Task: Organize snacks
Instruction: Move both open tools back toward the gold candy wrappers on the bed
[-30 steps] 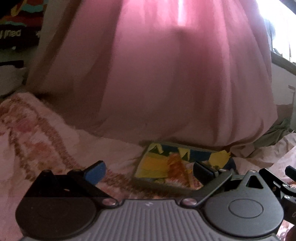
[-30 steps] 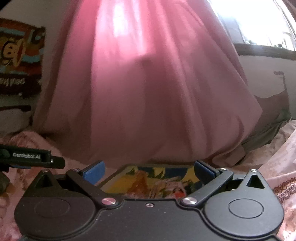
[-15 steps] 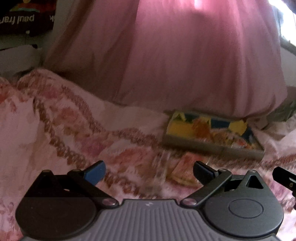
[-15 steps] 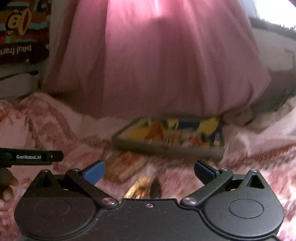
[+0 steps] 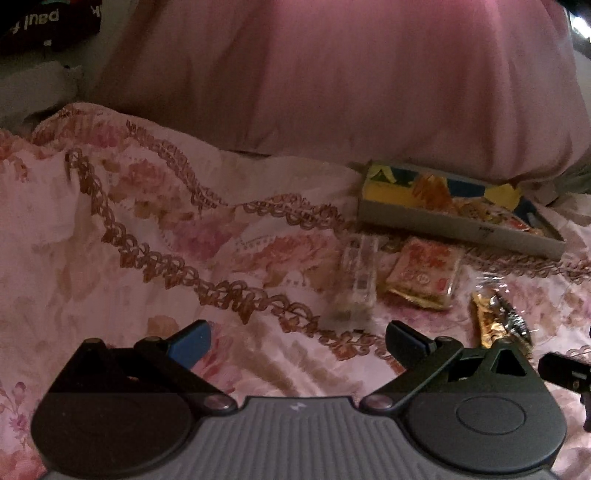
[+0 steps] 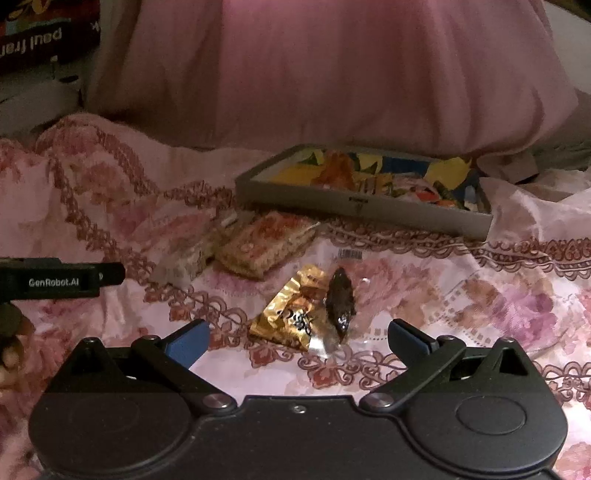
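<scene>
A shallow grey box [image 6: 364, 205] holding colourful snack packets lies on the floral bedspread, also seen in the left wrist view as the grey box [image 5: 454, 221]. In front of it lie a clear-wrapped bar [image 5: 356, 280], an orange-red packet [image 5: 424, 271] and a gold packet [image 5: 493, 323]. In the right wrist view the gold packet [image 6: 291, 312] lies with a dark packet [image 6: 340, 297] just ahead of my open right gripper [image 6: 297, 341]. The orange-red packet [image 6: 266, 243] and clear bar [image 6: 188, 258] lie further left. My left gripper [image 5: 295, 343] is open and empty, just short of the clear bar.
A large pink cushion or draped cloth [image 5: 351, 74] rises behind the box. A dark bag with "paul frank" lettering [image 6: 37, 33] stands at the far left. The left gripper's body [image 6: 55, 282] and a hand [image 6: 9, 354] show at the right view's left edge.
Both grippers have drawn back and tilted down from the box. The loose packets on the bedspread have come into view, and the box now sits further away. Both stay open.
</scene>
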Demonstrator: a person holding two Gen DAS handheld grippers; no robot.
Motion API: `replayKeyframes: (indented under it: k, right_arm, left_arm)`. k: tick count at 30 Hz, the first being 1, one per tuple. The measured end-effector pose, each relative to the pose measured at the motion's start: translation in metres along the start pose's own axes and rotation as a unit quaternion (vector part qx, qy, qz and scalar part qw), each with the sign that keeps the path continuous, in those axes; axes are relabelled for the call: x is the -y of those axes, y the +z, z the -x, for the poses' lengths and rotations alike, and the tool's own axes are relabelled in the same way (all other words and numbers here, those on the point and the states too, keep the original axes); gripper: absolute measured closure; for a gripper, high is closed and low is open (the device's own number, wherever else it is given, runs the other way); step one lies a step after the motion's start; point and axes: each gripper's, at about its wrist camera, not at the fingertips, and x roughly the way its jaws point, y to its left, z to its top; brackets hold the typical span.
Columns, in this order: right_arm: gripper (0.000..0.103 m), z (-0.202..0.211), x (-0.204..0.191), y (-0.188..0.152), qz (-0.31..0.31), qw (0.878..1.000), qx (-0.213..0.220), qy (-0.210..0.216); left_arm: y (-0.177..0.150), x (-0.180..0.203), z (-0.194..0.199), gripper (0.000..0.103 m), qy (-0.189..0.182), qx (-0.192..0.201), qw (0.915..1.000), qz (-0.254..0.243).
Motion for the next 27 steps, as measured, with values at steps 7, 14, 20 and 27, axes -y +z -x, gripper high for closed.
replayKeyframes:
  k: [7,14,20,27]
  right_arm:
    - [0.001,-0.011,-0.006,-0.002,0.012,1.000,-0.013,0.005]
    - [0.001,-0.015,-0.006,-0.001,0.011,1.000,-0.030,0.001]
    - [0.001,-0.017,0.003,0.003,-0.008,0.999,-0.038,-0.017]
    - [0.001,-0.021,0.026,0.008,-0.061,0.996,-0.057,-0.041]
  left_arm:
    - [-0.003,-0.003,-0.013,0.000,0.001,-0.010,0.9999,-0.004]
    - [-0.001,0.001,-0.025,0.000,-0.004,-0.023,0.9996,-0.019]
    - [-0.001,0.004,-0.031,0.000,-0.005,-0.029,0.9994,-0.020]
    - [0.002,0.017,-0.028,0.000,0.005,-0.038,0.9988,-0.030]
